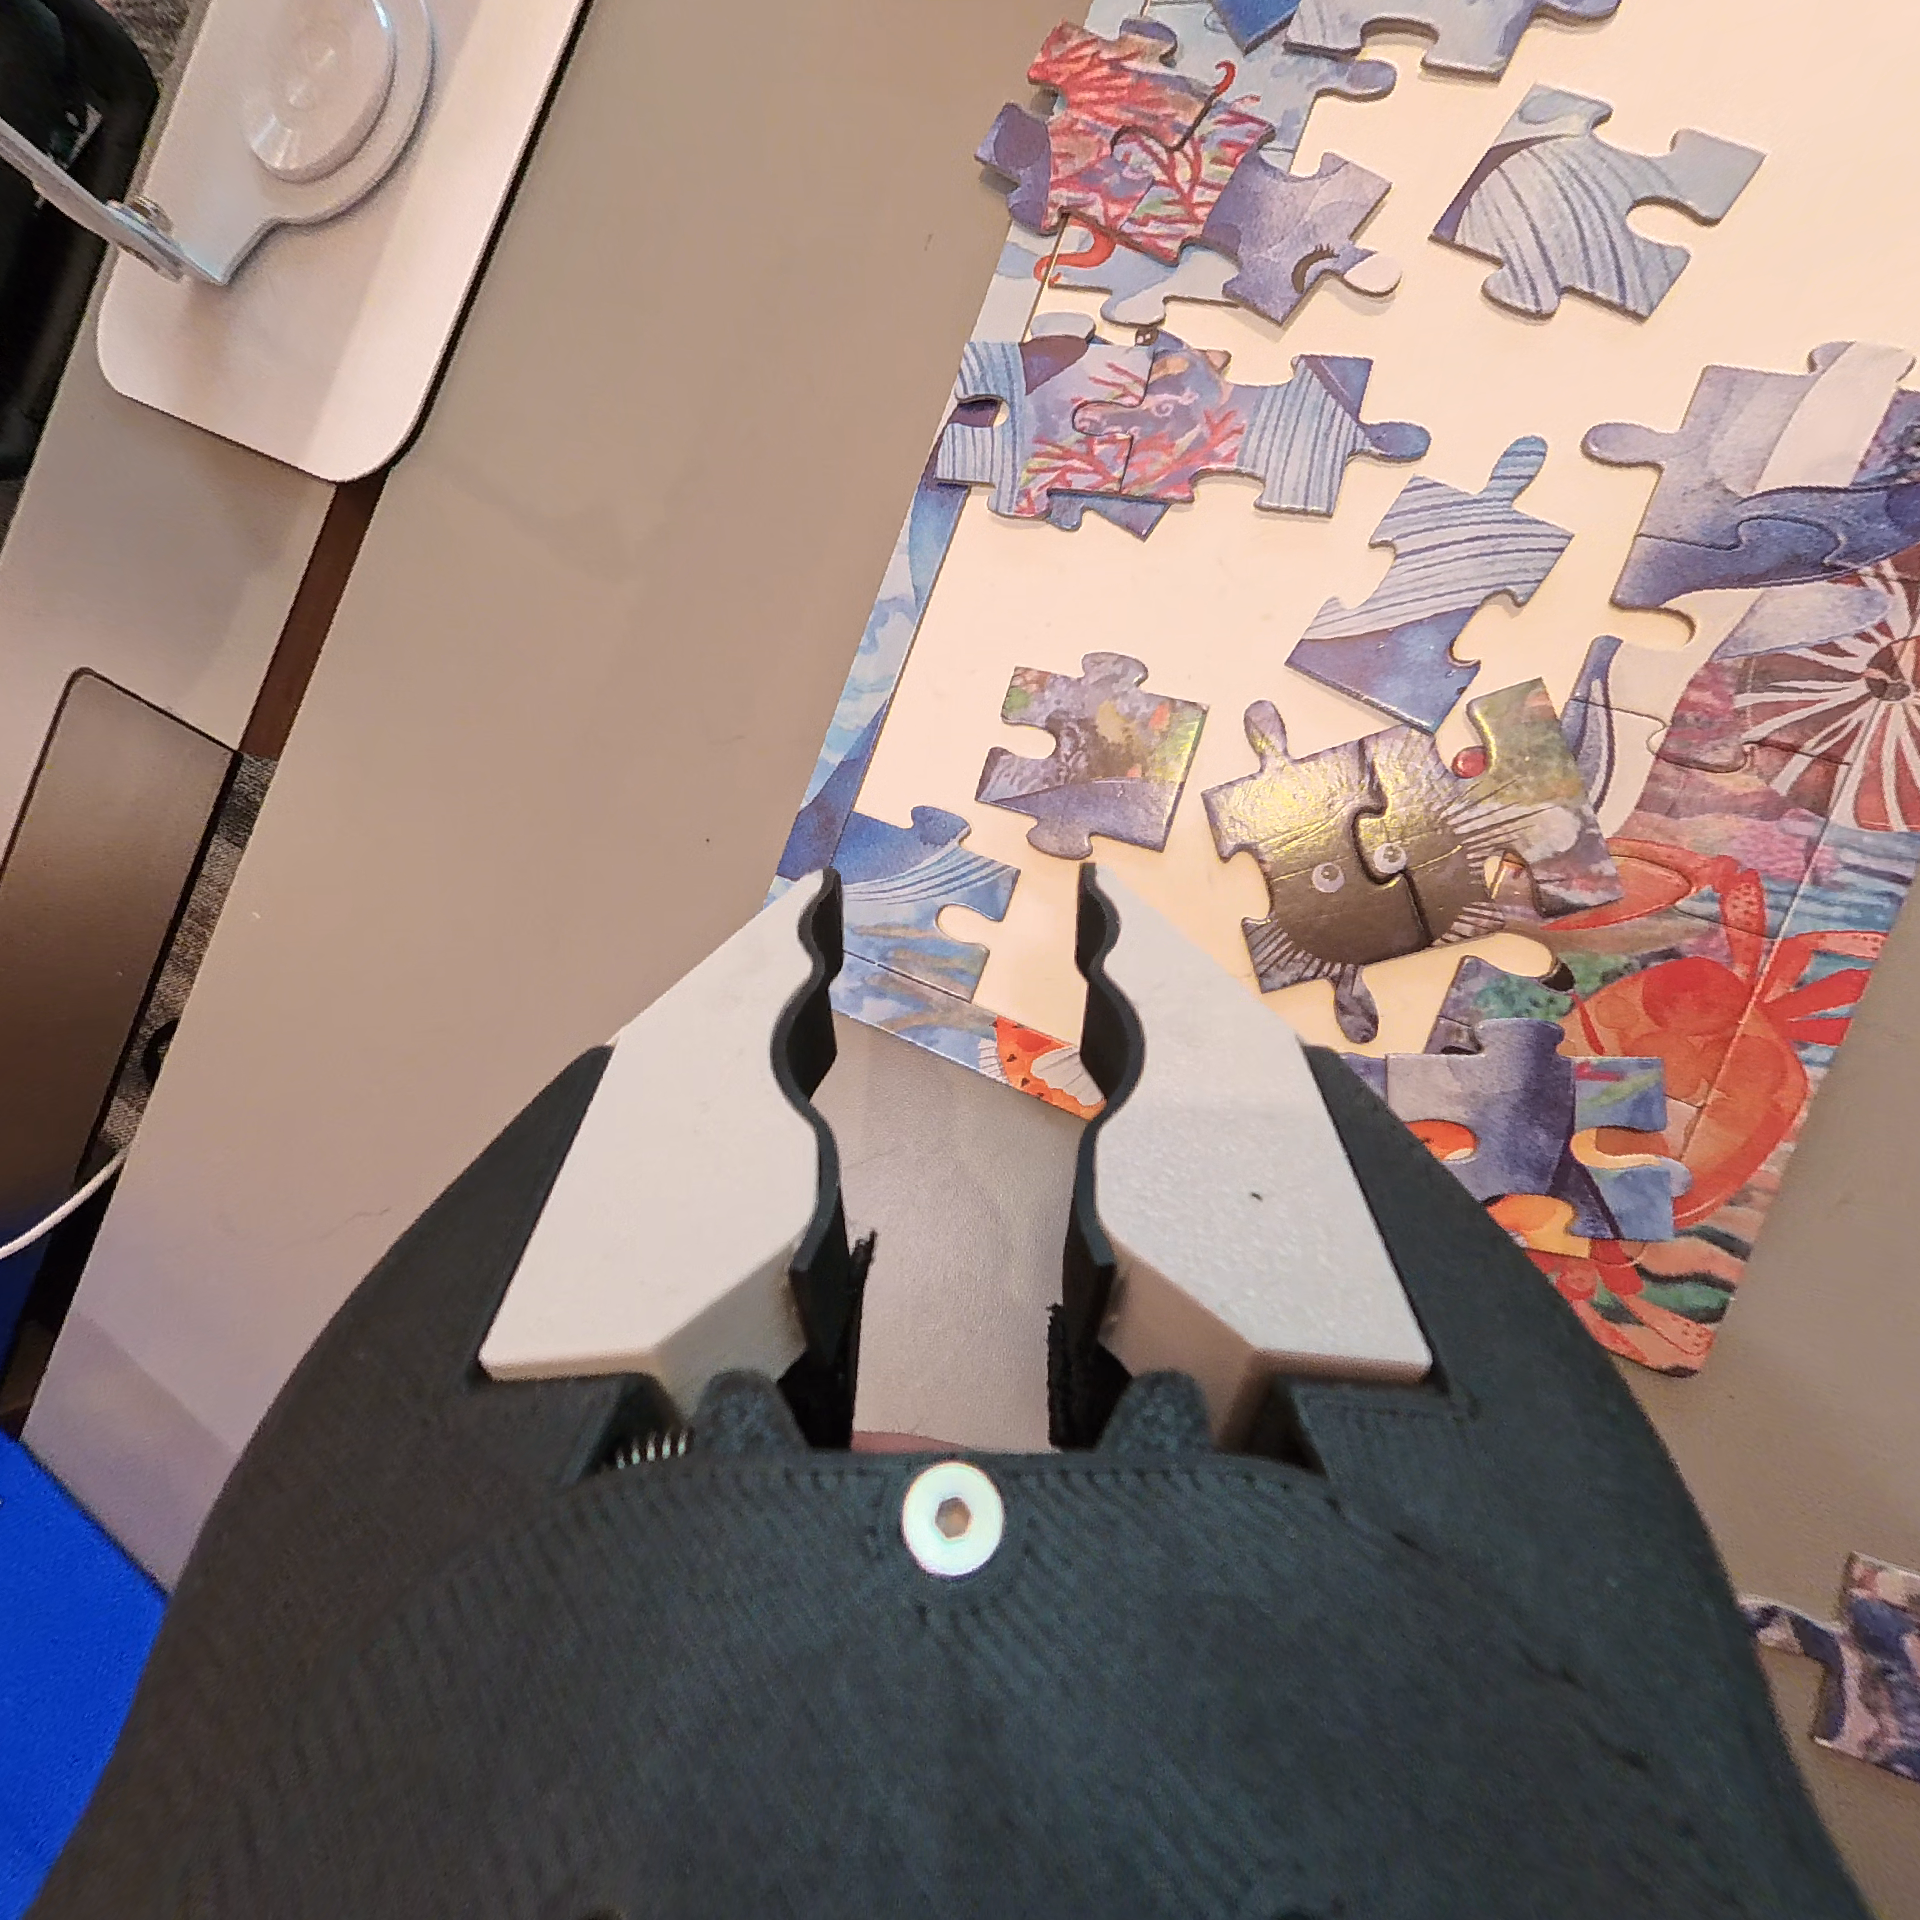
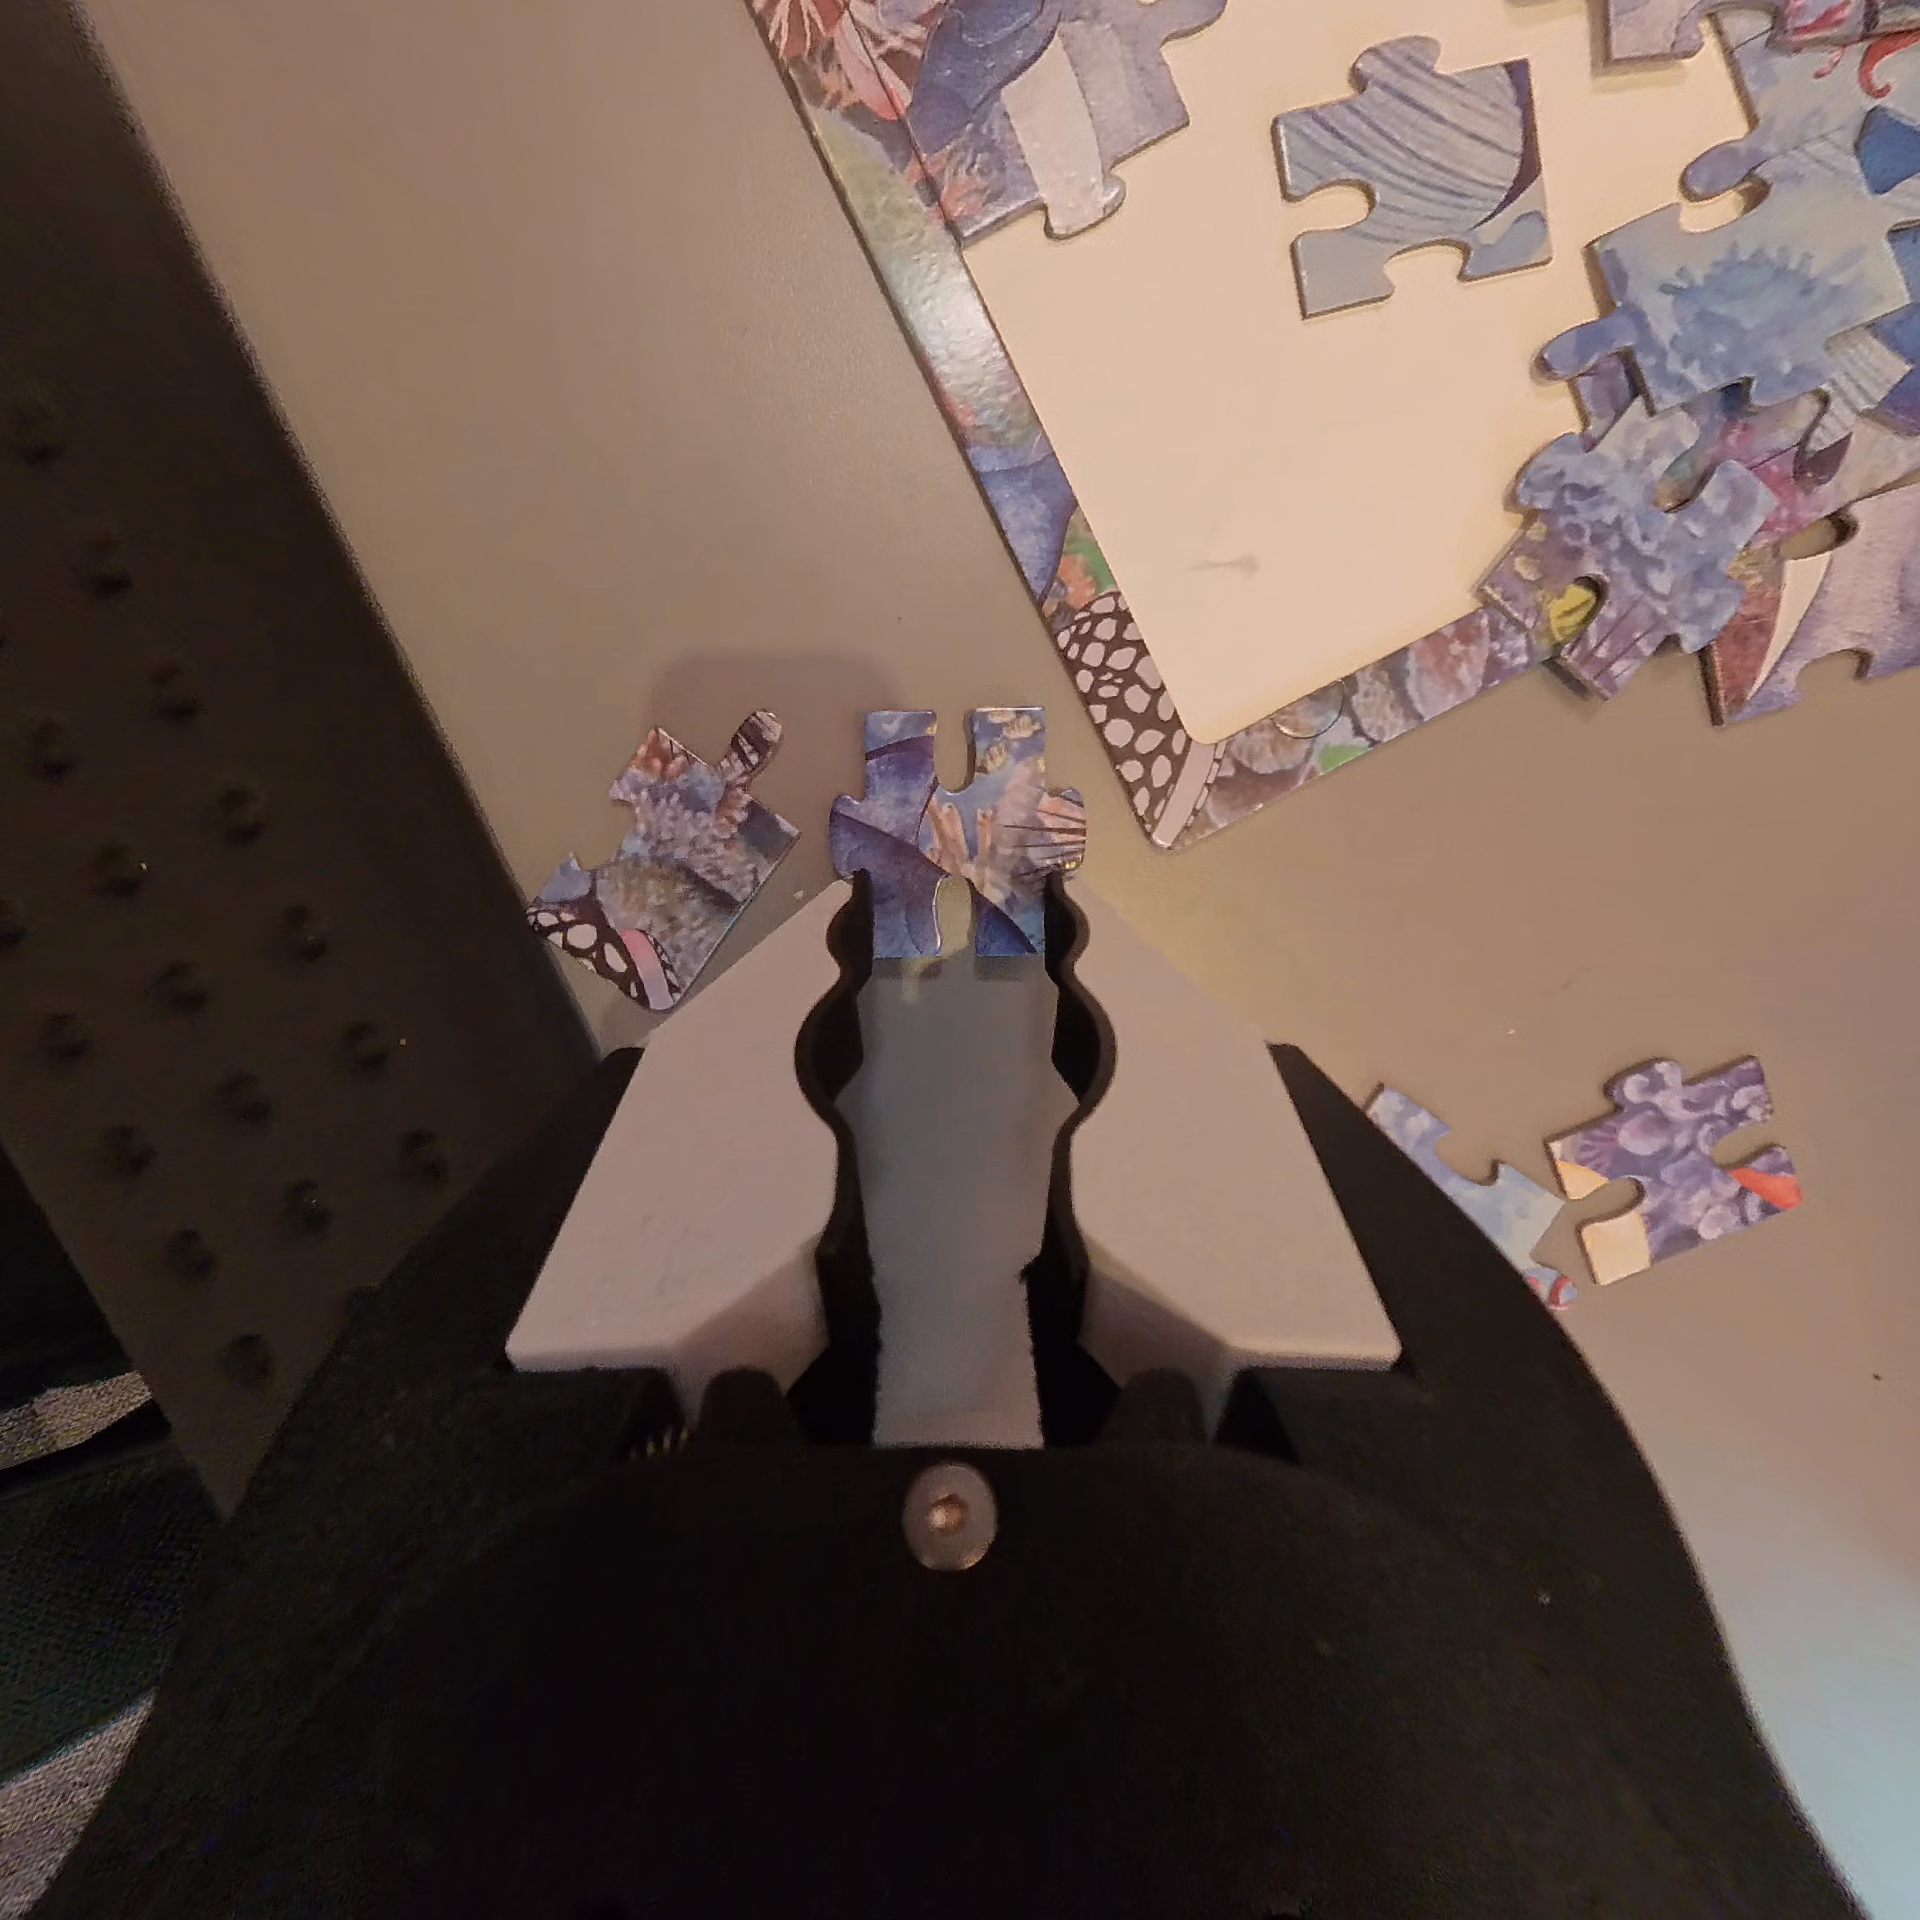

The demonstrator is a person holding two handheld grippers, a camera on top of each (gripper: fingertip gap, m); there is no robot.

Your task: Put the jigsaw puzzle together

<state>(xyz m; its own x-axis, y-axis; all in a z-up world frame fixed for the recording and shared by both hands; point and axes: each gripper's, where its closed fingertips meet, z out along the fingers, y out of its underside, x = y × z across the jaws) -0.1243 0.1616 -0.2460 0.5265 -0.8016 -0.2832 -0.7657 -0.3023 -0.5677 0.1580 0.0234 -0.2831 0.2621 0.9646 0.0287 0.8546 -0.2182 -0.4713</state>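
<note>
Right wrist view: the right hand-held gripper has its jaws closed onto a blue jigsaw piece, pinched by its two side edges at the very fingertips; most of the piece sticks out beyond the tips.
Held piece, position: lifted over the grey tabletop, just short of the near corner of the puzzle tray and not touching it.
Neighbouring pieces: one spotted-pattern loose piece lies flat just left of the fingertips; two more lie on the tabletop to the right of the fingers, outside the tray.
Tray, right wrist view: its cream floor is mostly bare near this corner, with one pale-blue piece lying alone and a heap of overlapping pieces at the right.
Left wrist view: the left hand-held gripper has its jaws parted with nothing between them; its tips hover over the tray's near left edge.
Tray, left wrist view: a fish-face pair of joined pieces lies just right of the fingertips, a single piece beyond them, and an assembled crab area fills the right side.
Writing: no brand, label or readable text can be made out on pieces or tray.
Background: a white stand base sits at the tabletop's far left.
</note>
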